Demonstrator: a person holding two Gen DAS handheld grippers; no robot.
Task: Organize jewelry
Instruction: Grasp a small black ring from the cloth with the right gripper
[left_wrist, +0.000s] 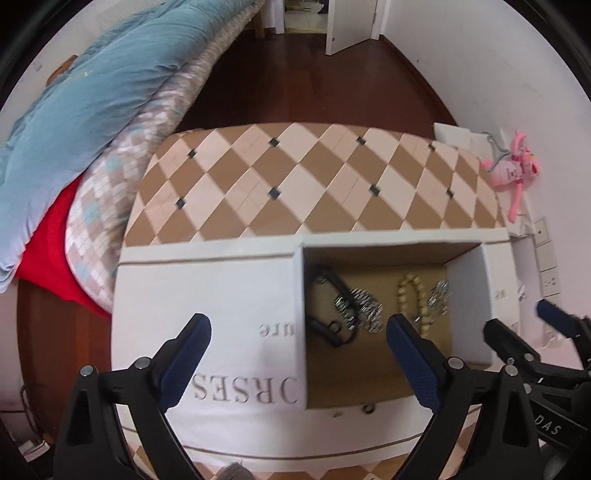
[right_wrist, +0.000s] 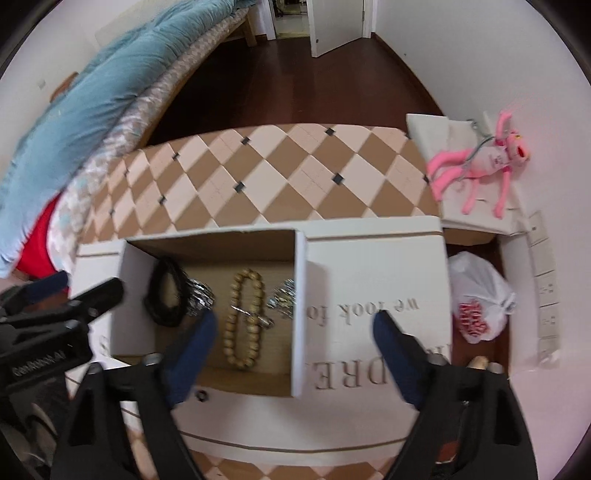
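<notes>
- My left gripper (left_wrist: 299, 354) hung with its blue-padded fingers spread wide and nothing between them, above the white cardboard box (left_wrist: 207, 291).
- My right gripper (right_wrist: 295, 339) was likewise spread wide and empty, over the same box (right_wrist: 373, 277).
- The jewelry lay on the brown floor of the box's open compartment: a black cord necklace (right_wrist: 166, 291) at the left, a wooden bead bracelet (right_wrist: 243, 321) in the middle, and silver pieces (right_wrist: 284, 295) beside it.
- The box sat on a diamond-patterned table (left_wrist: 295, 177).
- A pink plush toy (right_wrist: 480, 162) lay beyond the table's right side, with a tied plastic bag (right_wrist: 480, 295) nearer, right of the box.
</notes>
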